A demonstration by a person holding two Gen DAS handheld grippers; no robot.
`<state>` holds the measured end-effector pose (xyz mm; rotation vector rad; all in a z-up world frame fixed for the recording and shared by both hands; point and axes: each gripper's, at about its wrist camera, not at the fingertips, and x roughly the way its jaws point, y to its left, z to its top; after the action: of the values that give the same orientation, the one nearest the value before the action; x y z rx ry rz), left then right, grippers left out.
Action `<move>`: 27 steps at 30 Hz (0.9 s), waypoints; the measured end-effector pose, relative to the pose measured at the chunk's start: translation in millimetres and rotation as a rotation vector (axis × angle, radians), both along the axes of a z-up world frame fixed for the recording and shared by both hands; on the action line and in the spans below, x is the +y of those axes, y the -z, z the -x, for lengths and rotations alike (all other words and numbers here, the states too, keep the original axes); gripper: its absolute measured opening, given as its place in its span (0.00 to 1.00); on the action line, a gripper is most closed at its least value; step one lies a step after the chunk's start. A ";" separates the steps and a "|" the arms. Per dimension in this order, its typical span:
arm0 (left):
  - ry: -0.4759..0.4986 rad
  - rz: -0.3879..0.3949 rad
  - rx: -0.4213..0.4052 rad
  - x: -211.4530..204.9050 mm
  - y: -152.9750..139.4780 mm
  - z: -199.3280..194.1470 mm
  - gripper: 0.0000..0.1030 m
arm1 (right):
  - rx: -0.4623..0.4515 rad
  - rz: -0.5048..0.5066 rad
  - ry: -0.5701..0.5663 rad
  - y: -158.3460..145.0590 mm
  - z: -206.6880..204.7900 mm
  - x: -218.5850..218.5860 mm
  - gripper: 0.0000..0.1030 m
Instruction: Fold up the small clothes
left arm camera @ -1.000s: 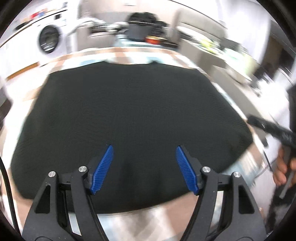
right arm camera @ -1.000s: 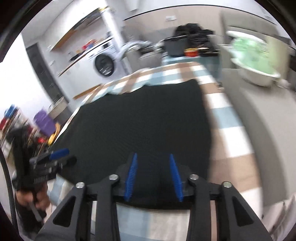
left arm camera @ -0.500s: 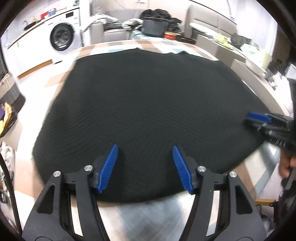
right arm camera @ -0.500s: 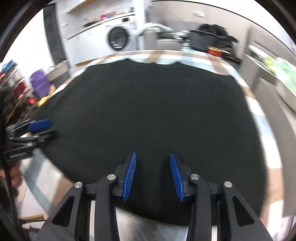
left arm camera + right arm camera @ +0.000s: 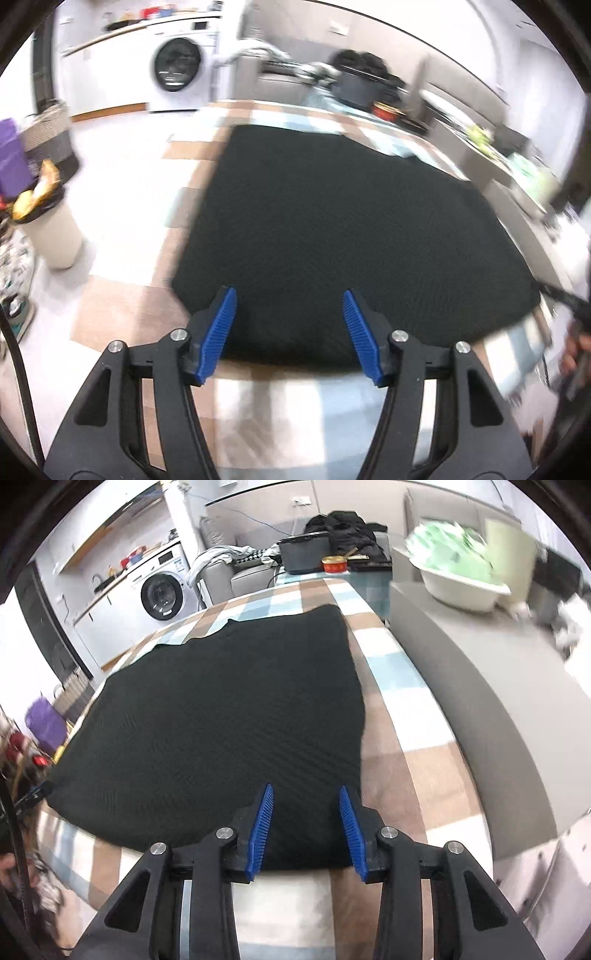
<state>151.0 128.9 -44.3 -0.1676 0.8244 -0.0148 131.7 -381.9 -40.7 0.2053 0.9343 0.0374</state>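
A black knit garment [image 5: 332, 229] lies spread flat on the table's checked cloth [image 5: 122, 314]. My left gripper [image 5: 290, 295] hovers over the garment's near left corner, open, its blue pads apart and nothing pinched. In the right wrist view the same garment [image 5: 221, 720] fills the middle. My right gripper [image 5: 306, 792] stands open just above its near right corner, pads to either side of the hem area without pressing it. The left gripper's blue tip [image 5: 35, 794] shows at the far left edge there. The left wrist view is blurred.
A washing machine [image 5: 162, 594] stands against the far wall. A dark box [image 5: 306, 555] and a red tin [image 5: 334, 565] sit at the table's far end. A grey counter [image 5: 480, 701] runs along the right, with a white basin [image 5: 458, 587]. A full bin [image 5: 48, 229] stands left.
The left gripper has slid left from the garment's middle to its near left corner, and its jaws narrowed a little. The right gripper has swung right to the near right corner.
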 end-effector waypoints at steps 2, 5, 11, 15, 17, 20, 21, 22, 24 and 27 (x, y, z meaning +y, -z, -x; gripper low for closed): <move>-0.052 0.009 0.005 13.6 -1.8 -1.5 0.57 | 0.004 -0.015 0.013 0.6 2.1 -6.4 0.39; -0.099 0.001 0.027 29.3 2.3 -8.4 0.57 | 0.012 -0.059 0.013 5.9 6.5 -8.4 0.40; -0.106 0.083 0.114 34.8 25.6 -24.9 0.57 | 0.020 -0.112 0.025 14.3 -1.2 -4.4 0.38; -0.096 0.036 0.105 24.5 29.4 -22.3 0.40 | 0.011 -0.069 0.013 11.3 -4.2 2.8 0.17; -0.086 0.022 0.106 20.1 30.5 -21.7 0.31 | 0.014 -0.040 0.005 11.1 -7.1 4.3 0.17; -0.070 0.033 0.114 14.0 30.6 -19.2 0.30 | 0.021 -0.013 0.033 12.3 -9.7 0.4 0.17; -0.065 0.026 0.114 10.8 30.1 -16.8 0.30 | 0.023 -0.015 0.034 12.5 -11.2 -0.5 0.17; -0.056 0.008 0.112 7.9 29.5 -12.7 0.31 | 0.024 -0.010 0.033 12.9 -12.2 -0.9 0.17; -0.048 -0.003 0.112 4.4 27.3 -7.8 0.31 | 0.018 0.002 0.032 10.5 -13.0 0.0 0.18; -0.055 -0.005 0.109 5.0 20.0 -2.6 0.32 | -0.024 0.010 0.020 -1.5 -9.3 3.7 0.21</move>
<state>153.6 133.9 -64.3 -0.1874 0.9280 0.0490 141.0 -378.2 -39.2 0.2044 0.9083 0.0168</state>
